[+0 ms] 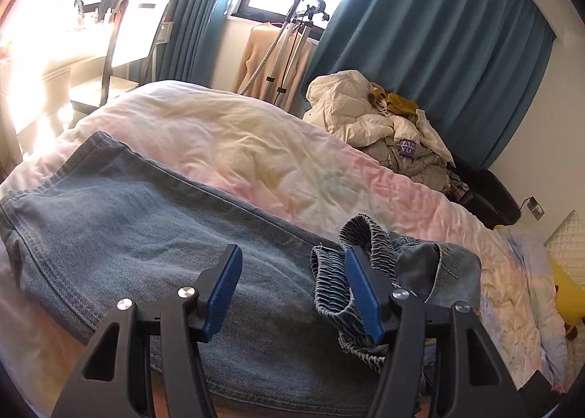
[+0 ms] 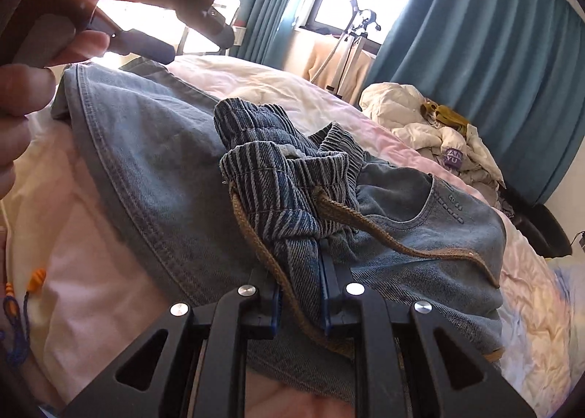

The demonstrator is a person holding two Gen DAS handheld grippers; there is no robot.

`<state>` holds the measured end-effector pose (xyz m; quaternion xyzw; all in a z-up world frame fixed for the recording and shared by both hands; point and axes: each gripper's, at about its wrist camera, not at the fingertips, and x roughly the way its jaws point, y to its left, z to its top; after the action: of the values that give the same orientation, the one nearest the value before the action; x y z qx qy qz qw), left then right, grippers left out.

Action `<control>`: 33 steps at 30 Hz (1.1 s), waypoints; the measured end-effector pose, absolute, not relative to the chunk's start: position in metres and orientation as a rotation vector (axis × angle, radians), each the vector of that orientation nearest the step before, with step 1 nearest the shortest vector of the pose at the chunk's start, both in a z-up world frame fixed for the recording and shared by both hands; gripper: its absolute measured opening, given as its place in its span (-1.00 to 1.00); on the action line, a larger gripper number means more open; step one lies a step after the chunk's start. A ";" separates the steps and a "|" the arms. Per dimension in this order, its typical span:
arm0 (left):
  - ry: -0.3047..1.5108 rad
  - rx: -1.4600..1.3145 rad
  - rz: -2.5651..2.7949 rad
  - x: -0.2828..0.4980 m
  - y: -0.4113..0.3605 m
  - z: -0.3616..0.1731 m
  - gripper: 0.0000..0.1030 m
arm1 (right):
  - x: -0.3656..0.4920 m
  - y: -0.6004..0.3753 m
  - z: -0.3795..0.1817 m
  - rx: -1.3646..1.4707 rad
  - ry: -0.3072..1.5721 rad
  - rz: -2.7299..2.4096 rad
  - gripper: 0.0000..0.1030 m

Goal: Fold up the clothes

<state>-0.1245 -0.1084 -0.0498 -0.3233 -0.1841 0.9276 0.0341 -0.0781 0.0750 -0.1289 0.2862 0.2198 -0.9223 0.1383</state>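
Note:
Light blue jeans [image 1: 128,206] lie spread over a pink-white duvet [image 1: 237,132]. Their striped elastic waistband [image 1: 329,282] is bunched up at the near right. My left gripper [image 1: 292,279] hangs open just above the denim. A fold of the waistband curls round its right fingertip, and the pads press on nothing. In the right wrist view my right gripper [image 2: 301,290] is shut on the waistband [image 2: 278,176], with the tan drawstring [image 2: 365,231] caught between the blue pads. A person's hand [image 2: 22,89] holds the left tool at the top left, over the jeans [image 2: 153,147].
A heap of cream jacket and other clothes [image 1: 373,118] sits at the bed's far side. Behind it are teal curtains [image 1: 438,34] and a garment steamer stand [image 1: 292,34]. A chair [image 1: 135,30] stands far left and a black stool [image 1: 490,198] at the right.

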 end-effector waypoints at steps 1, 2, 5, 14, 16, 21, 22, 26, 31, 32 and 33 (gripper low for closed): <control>-0.563 -0.989 2.839 -0.125 -0.107 -0.050 0.17 | -0.076 0.074 -0.130 0.832 0.637 -2.661 -0.70; -0.560 -0.985 2.825 -0.125 -0.105 -0.050 0.17 | -0.078 0.076 -0.130 0.835 0.632 -2.666 -0.70; -0.570 -0.977 2.775 -0.125 -0.100 -0.052 0.17 | -0.079 0.079 -0.125 0.856 0.610 -2.674 -0.61; -0.634 -0.983 2.690 -0.126 -0.097 -0.054 0.17 | -0.037 0.098 -0.092 0.872 0.265 -2.561 -0.04; -0.628 -0.985 2.685 -0.126 -0.095 -0.054 0.17 | -0.031 0.104 -0.079 0.820 0.182 -2.543 0.00; -0.583 -1.014 2.662 -0.134 -0.086 -0.060 0.17 | -0.077 0.133 -0.065 0.895 -0.106 -2.551 0.05; -0.570 -1.025 2.657 -0.136 -0.084 -0.062 0.17 | -0.092 0.137 -0.067 0.943 -0.164 -2.541 0.05; -0.514 -1.067 2.592 -0.147 -0.074 -0.070 0.17 | -0.148 0.145 -0.079 1.104 -0.351 -2.410 0.05; -0.369 -1.092 2.525 -0.157 -0.059 -0.073 0.17 | -0.186 0.142 -0.094 1.195 -0.437 -2.310 0.04; -0.353 -1.106 2.515 -0.159 -0.057 -0.074 0.17 | -0.190 0.140 -0.097 1.213 -0.421 -2.302 0.04; -0.337 -1.126 2.507 -0.161 -0.055 -0.077 0.17 | -0.193 0.138 -0.100 1.231 -0.404 -2.293 0.04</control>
<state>-0.1614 -0.0550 -0.0769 -0.3996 -0.1197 0.8897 0.1854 -0.1933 0.1380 -0.1003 0.4523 -0.1486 -0.8428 0.2511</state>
